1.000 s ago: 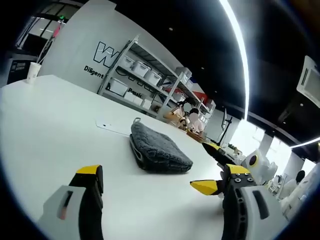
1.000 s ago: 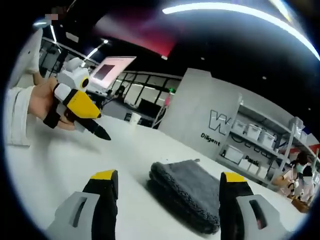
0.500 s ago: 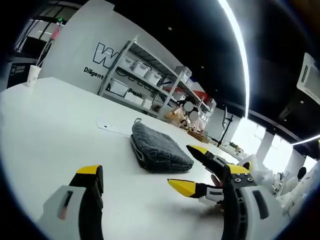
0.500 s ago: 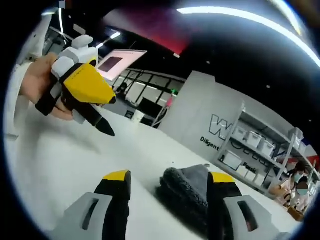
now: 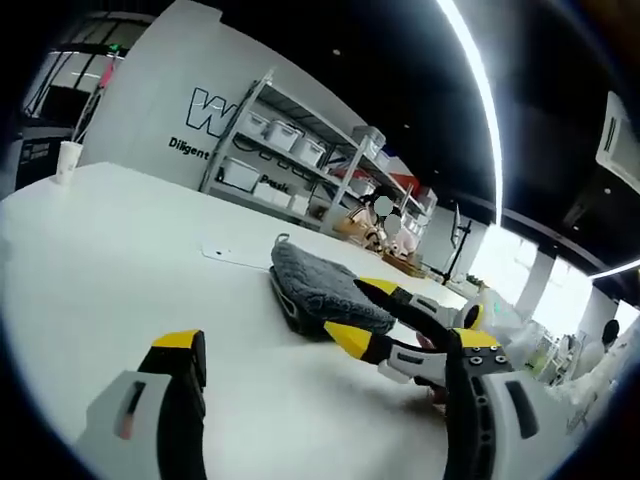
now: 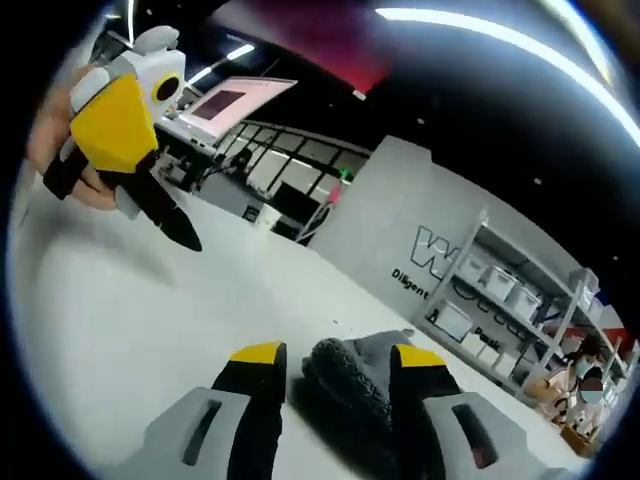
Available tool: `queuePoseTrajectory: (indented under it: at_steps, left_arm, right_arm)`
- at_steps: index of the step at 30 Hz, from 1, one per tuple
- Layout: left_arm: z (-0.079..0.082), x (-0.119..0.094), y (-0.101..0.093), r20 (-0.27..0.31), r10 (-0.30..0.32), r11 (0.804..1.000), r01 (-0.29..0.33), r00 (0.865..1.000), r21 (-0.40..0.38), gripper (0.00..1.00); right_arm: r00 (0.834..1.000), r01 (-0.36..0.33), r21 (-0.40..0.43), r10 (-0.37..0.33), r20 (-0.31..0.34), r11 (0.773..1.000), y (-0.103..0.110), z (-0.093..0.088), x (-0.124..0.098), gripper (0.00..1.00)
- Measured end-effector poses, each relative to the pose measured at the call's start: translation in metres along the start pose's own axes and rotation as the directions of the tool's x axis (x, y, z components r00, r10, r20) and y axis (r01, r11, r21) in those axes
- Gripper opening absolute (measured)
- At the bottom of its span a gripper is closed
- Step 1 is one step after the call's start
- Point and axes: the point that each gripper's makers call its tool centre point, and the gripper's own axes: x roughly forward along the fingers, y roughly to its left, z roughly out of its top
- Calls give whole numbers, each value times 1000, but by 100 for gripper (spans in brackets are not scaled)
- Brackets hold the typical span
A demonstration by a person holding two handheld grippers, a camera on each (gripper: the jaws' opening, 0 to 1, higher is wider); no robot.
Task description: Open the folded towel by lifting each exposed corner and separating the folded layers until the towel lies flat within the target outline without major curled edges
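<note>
A folded dark grey towel (image 5: 318, 288) lies on the white table (image 5: 120, 260), with a small loop at its far corner. My right gripper (image 5: 358, 310) comes in from the right, and its yellow-tipped jaws straddle the towel's near edge. In the right gripper view, the towel's thick rounded corner (image 6: 345, 368) sits between the fingers of that gripper (image 6: 338, 356), which stand partly narrowed and still apart. My left gripper (image 5: 330, 342) is wide open and holds nothing, short of the towel. It also hangs above the table at the upper left (image 6: 120, 130), held in a hand.
A thin white sheet (image 5: 235, 256) lies flat just beyond the towel. A paper cup (image 5: 67, 158) stands at the table's far left edge. Metal shelving with bins (image 5: 300, 160) and seated people are behind the table. A monitor (image 6: 225, 104) stands far off.
My right gripper has moved in onto the towel's corner and its jaws have narrowed around it. The left gripper has stayed wide open and hardly moved.
</note>
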Motion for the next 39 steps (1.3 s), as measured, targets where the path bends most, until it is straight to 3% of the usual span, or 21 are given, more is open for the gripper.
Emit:
queuePoseTrajectory:
  at_steps: [2,5,8,10,12,22,25,31,39]
  left_arm:
    - [-2,-1,5,-14,22,1000,-22,1000,20,99]
    - [-3,-6,21,-40,114,988,-109,993,108,99]
    - [-11,-11,35,-107,223,946,-188,969,263,99]
    - [-19,-13,43,-155,288,919,-227,945,323,99]
    - [-22,-12,46,-168,310,904,-236,936,355,99]
    - [-22,-12,43,-169,296,915,-228,940,334,99]
    - [-23,-12,43,-170,290,921,-226,942,317,99]
    - [-25,-12,45,-180,295,920,-228,938,318,99]
    - [-26,-13,46,-180,298,924,-236,938,299,99]
  right_arm:
    - [1000,0,15,0,-12,1000,-2,-3,4,34]
    - [1000,-4,22,5,-26,1000,-2,-7,8,33]
    - [999,-8,26,8,-31,1000,-2,-8,9,31]
    - [999,-12,28,13,-36,1000,-1,-9,10,29]
    - [999,-16,20,17,-30,1000,-1,-8,11,27]
    - [999,-29,-7,29,-43,1000,2,-10,16,14]
    - [998,-32,-88,28,-55,996,2,-13,19,1]
    - [998,-38,-101,33,-55,994,2,-14,20,0]
    - [999,-44,-44,43,-32,998,1,-12,19,0]
